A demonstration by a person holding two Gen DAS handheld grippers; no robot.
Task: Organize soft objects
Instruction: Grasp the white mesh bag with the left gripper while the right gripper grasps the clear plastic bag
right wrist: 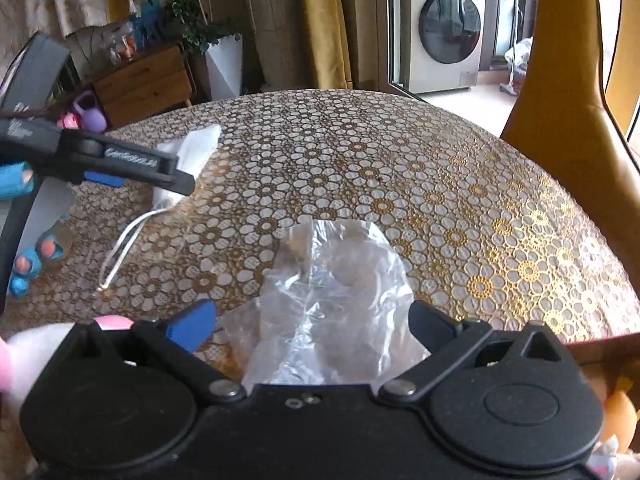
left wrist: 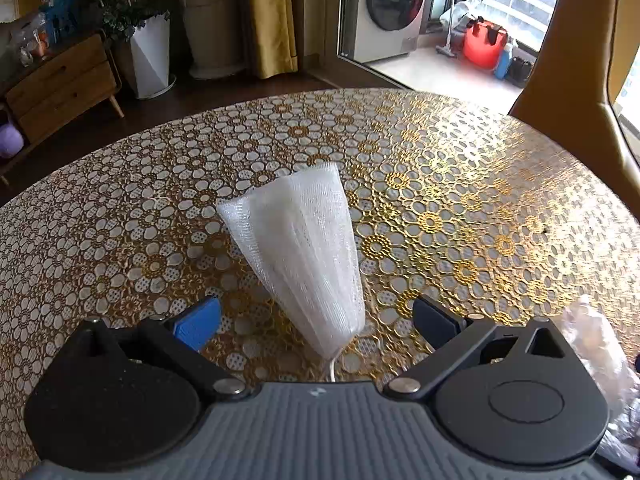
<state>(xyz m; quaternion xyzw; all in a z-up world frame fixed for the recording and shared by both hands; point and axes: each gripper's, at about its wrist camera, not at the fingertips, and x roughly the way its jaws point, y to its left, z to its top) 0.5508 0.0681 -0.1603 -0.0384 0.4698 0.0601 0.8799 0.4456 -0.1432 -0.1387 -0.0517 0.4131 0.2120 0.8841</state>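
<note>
Mesh pouch (left wrist: 298,256) lies flat on the table (left wrist: 460,184), its long axis running straight away from your left tool (left wrist: 316,322), drawstring end nearest and sitting between the wide-spread fingers. Your right tool (right wrist: 312,326) is equally wide, holding nothing, with the crumpled clear plastic bag (right wrist: 336,292) between its fingers. For the pouch, your left hand is nearer.

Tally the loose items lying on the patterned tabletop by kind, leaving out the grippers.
White mesh drawstring pouch: 1
Clear crumpled plastic bag: 1
Total: 2
Soft pink, white and orange shapes show at the right wrist view's bottom edges, too cut off to identify, so they are not counted.
</note>
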